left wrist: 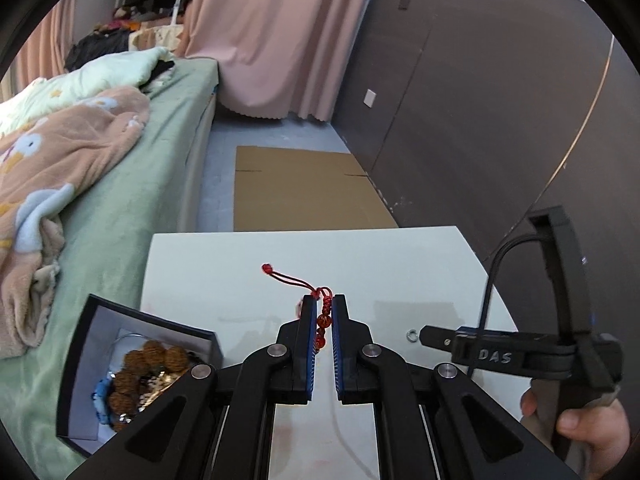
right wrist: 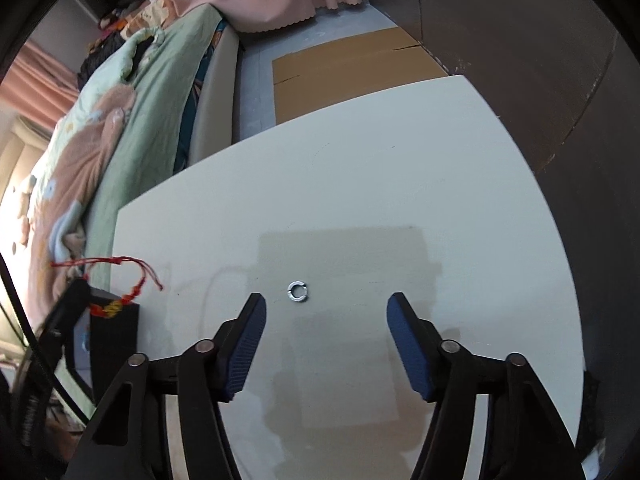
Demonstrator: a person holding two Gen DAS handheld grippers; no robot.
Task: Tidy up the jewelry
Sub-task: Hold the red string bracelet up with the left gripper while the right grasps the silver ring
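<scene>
Left gripper (left wrist: 323, 312) clamped on red beaded bracelet (left wrist: 323, 322), lifted off white table (right wrist: 360, 184), seemingly near black jewelry box (left wrist: 76, 364). Right gripper (right wrist: 324, 308) parted, empty, above silver ring (right wrist: 297, 291).

Ring (right wrist: 297, 292) on table (right wrist: 360, 168); box (left wrist: 132, 376) left, bed (left wrist: 120, 208) beyond.

Red beaded bracelet (left wrist: 323, 322) pinched between my left gripper (left wrist: 323, 308) pads, lifted off white table (left wrist: 240, 264); amber-red beads hang in the gap, knotted red cord with end bead trailing forward past fingertips. Small silver open ring (right wrist: 297, 292) lies flat on table, just ahead of my right gripper (right wrist: 322, 306) and between its spread pads, untouched. Black jewelry box (left wrist: 96, 364) down-left of my left gripper, open, holding large brown seed-bead bracelet (left wrist: 148, 372) and blue piece.
</scene>
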